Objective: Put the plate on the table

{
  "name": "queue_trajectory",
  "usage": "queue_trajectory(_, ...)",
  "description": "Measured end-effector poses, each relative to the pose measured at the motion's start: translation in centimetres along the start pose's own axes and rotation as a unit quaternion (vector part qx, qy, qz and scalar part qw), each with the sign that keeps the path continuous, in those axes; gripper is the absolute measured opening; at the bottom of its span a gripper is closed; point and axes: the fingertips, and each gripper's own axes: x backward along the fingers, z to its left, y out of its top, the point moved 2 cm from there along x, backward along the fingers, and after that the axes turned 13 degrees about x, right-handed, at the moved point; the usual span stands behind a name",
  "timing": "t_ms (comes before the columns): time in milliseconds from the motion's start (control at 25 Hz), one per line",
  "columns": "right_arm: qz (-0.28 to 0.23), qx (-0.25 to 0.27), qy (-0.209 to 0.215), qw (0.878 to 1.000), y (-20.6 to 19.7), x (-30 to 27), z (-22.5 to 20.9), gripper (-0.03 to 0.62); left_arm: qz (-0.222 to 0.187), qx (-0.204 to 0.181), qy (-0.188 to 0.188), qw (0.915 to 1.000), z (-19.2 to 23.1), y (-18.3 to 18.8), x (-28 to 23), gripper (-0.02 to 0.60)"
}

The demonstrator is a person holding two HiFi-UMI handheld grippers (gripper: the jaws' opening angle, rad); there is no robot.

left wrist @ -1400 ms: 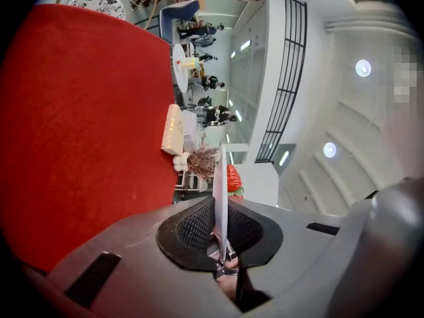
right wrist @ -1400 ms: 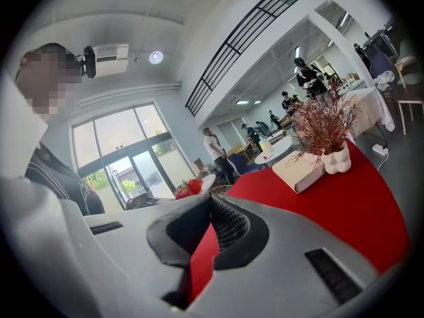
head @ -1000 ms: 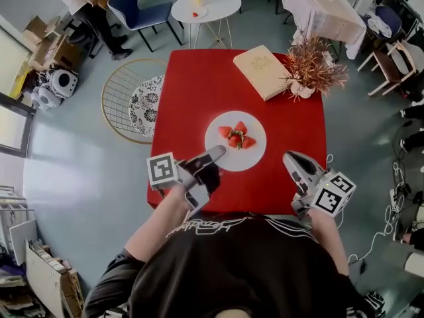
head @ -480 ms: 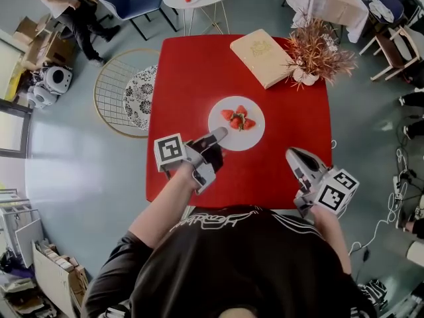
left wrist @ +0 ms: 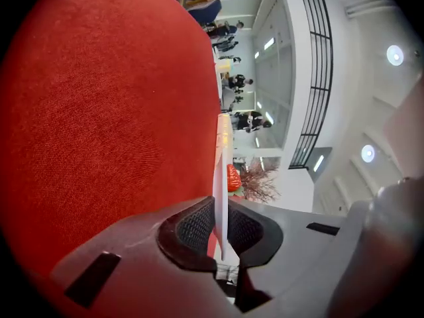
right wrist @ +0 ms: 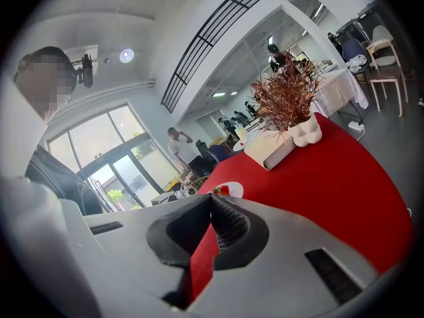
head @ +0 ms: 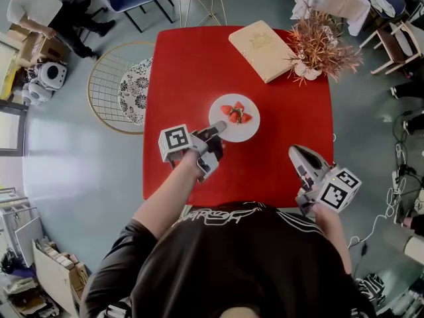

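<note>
- Two grippers show in the head view: the left gripper (head: 217, 131) sits at centre frame and the right gripper (head: 296, 152) at lower right, over the near edge of the red table (head: 179, 65).
- The left gripper (left wrist: 220, 220) has its jaws clamped on the near rim of the white plate (left wrist: 221, 158), which is seen edge-on between the pads.
- The plate (head: 234, 119) is at the middle of the table and carries strawberries (head: 235, 113). I cannot tell whether it rests on the cloth or is just clear of it.
- The right gripper (right wrist: 213, 201) has its jaws closed at the tips with nothing between them. It is well apart from the plate.
- At the table's far right corner, a beige book (head: 260, 42) lies beside a dried plant (head: 323, 45) in a white pot.
- A round wire chair (head: 119, 88) stands off the table's left edge.
</note>
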Motion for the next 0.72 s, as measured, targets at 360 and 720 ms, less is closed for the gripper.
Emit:
queue_trajectory(360, 0.004, -0.019, -0.009, 1.0, -1.2, 0.2, -0.7, 0.007, -0.004, 0.016, 0.025, 0.9995, 2.3, 0.8, -0.6, 0.025)
queue_trajectory(720, 0.0, -0.041, -0.02, 0.999, -2.0, 0.9, -1.4, 0.008, -0.01, 0.035, 0.055, 0.9978, 3.8, 0.9, -0.5, 0.026)
